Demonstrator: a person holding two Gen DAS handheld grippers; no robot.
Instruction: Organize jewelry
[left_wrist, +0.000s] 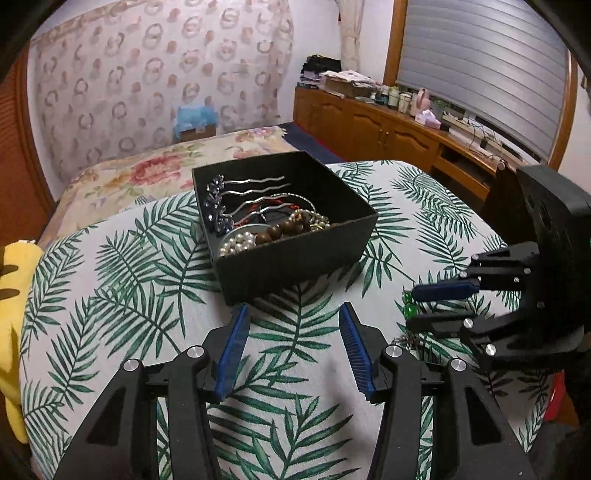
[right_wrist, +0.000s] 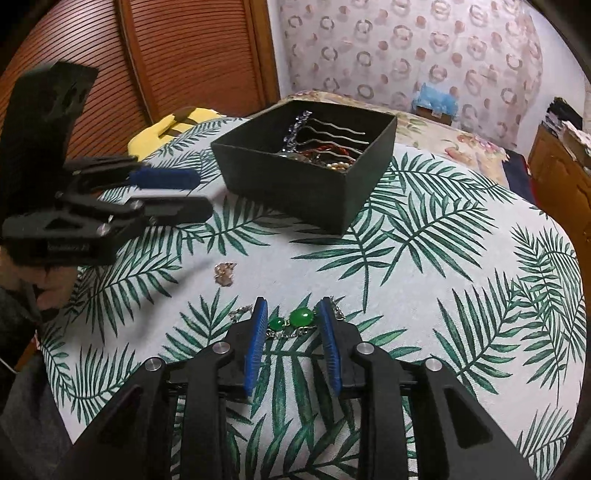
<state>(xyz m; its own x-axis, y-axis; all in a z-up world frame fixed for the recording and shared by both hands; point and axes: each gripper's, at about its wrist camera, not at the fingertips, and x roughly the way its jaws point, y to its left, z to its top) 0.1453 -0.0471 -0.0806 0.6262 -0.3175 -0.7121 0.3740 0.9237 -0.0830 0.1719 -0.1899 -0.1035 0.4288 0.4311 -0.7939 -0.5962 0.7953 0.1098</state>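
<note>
Both grippers over the leaf-print tablecloth (right_wrist: 443, 258), nothing gripped.
My right gripper (right_wrist: 291, 314) brackets the green-stone necklace (right_wrist: 301, 317), pads apart; left gripper (left_wrist: 291, 321) spread, empty; jewelry box (left_wrist: 295, 254) at 12 o'clock.

a bedroom in a home: a bed (left_wrist: 155, 170) with flowered cover, a patterned headboard (left_wrist: 155, 74), wooden cabinets (left_wrist: 369, 125) under a window (left_wrist: 487, 66), a louvered closet door (right_wrist: 192, 55)
</note>
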